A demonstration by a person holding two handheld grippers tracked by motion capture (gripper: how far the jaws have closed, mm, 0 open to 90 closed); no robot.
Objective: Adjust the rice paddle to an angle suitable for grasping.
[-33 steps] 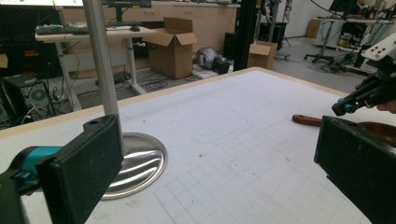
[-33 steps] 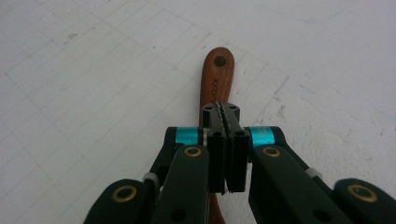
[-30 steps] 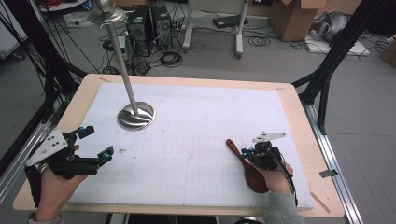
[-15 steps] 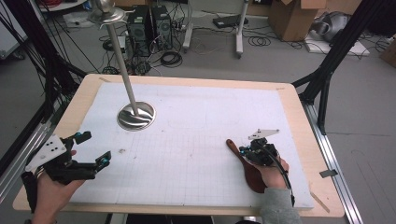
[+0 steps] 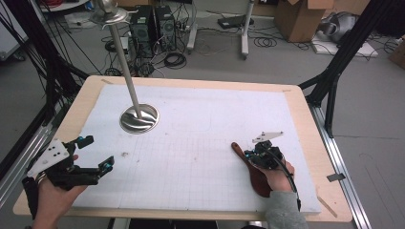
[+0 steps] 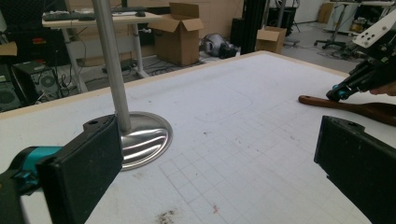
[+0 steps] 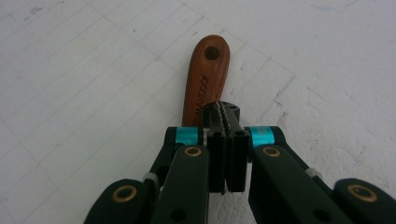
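at the table's near-left corner, the left hand-held gripper hovers with its jaws spread wide and nothing between them, seemingly on standby. farther back stands a polished steel pole on a round base. to the right, the right hand-held gripper presses its jaws together over a reddish-brown wooden spoon lying flat, handle end with its hanging hole pointing away toward the far-left, the bowl near the front edge.

High view looks down; both gripper views skim table closely
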